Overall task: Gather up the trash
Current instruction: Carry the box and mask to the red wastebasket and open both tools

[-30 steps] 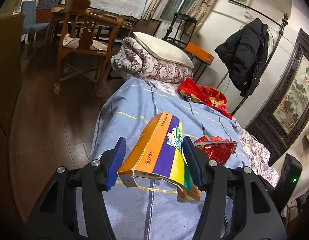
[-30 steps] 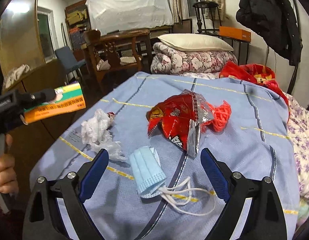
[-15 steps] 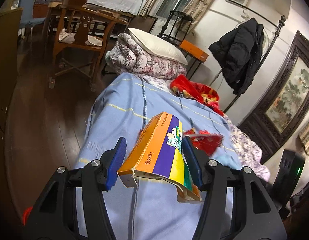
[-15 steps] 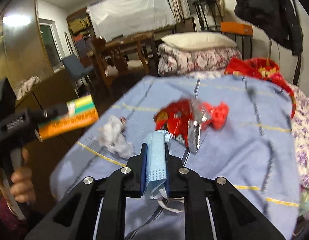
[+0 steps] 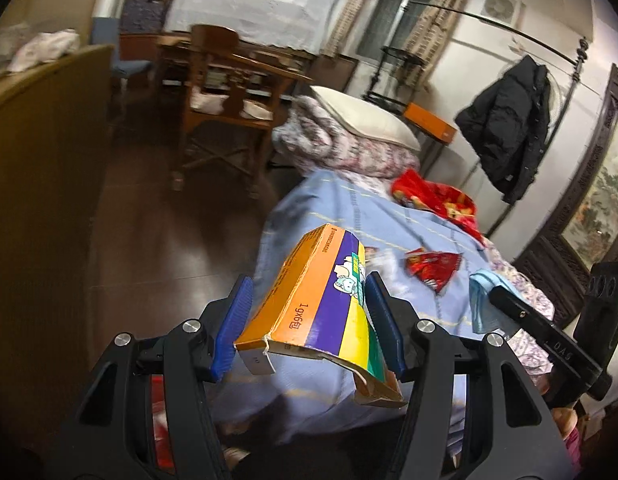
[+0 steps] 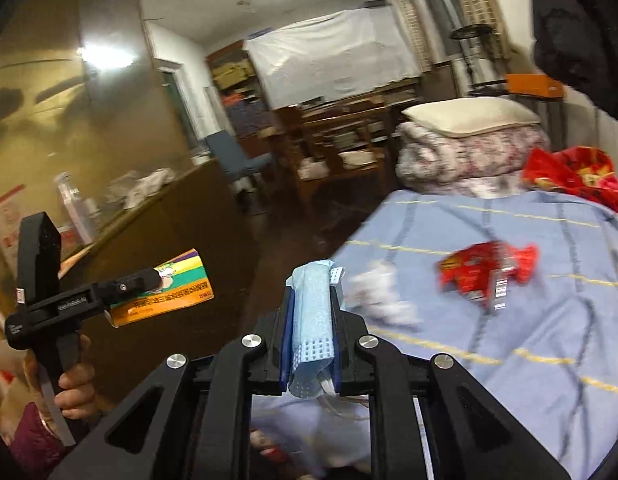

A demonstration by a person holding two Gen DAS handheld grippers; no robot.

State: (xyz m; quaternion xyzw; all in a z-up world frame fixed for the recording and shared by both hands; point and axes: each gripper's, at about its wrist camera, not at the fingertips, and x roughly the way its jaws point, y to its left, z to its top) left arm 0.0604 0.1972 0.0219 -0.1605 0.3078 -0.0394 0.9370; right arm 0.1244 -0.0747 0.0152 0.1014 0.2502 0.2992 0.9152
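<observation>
My left gripper (image 5: 309, 292) is shut on an orange, purple and yellow cardboard box (image 5: 321, 312), held off the near corner of the bed; the box also shows in the right wrist view (image 6: 169, 288). My right gripper (image 6: 312, 292) is shut on a folded blue face mask (image 6: 313, 320), lifted above the bed; the mask also shows in the left wrist view (image 5: 483, 304). A red snack wrapper (image 6: 485, 272) and a white crumpled tissue (image 6: 383, 296) lie on the blue bedsheet (image 6: 529, 332). The wrapper also shows in the left wrist view (image 5: 431, 266).
A folded floral quilt with a pillow (image 5: 349, 140) and red cloth (image 5: 437, 200) lie at the bed's far end. A wooden chair (image 5: 225, 104) stands on the dark floor (image 5: 169, 240). A wooden cabinet (image 5: 41, 160) is at left. Something red (image 5: 161, 432) shows low between the left gripper's arms.
My right gripper closed on the blue mask and lifted it off the bed. Both grippers have pulled back and swung left, toward the bed's near corner and the floor.
</observation>
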